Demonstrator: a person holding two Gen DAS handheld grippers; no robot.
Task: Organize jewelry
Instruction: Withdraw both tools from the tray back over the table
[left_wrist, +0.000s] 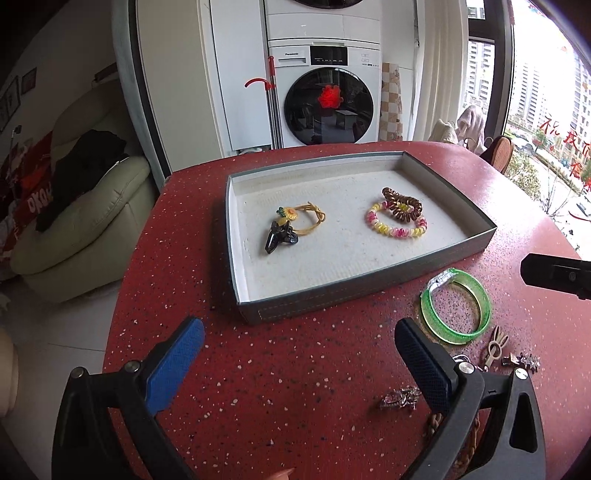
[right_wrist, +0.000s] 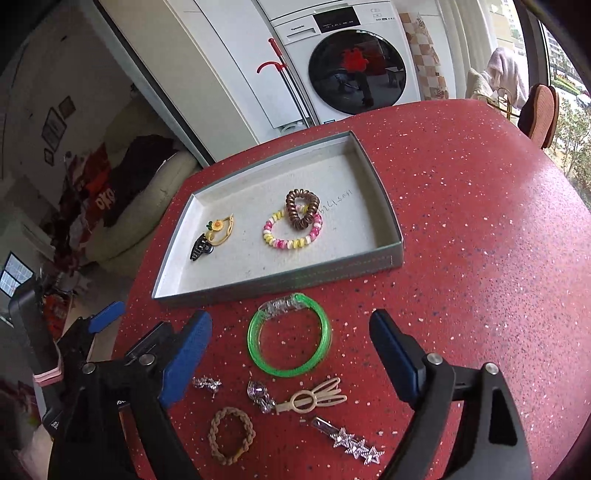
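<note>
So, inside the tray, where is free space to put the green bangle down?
In the tray, the front strip along the near wall is bare, and so is the right part beyond the pink-yellow coil tie and brown coil tie. The far left corner is bare too. It is crowded around the flower tie and black claw clip. The green bangle lies outside.

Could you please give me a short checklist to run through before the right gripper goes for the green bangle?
1. Right gripper open, fingers empty: ok.
2. Green bangle lies flat on the red table, ahead between the fingers: ok.
3. Bangle apart from the beige clip and the small silver piece: ok.
4. Tray has bare floor at its right end, beside the pink-yellow coil: ok.
5. Left gripper open and out of the path: ok.
6. Whether the bangle's clear clasp is fastened: cannot tell.
</note>
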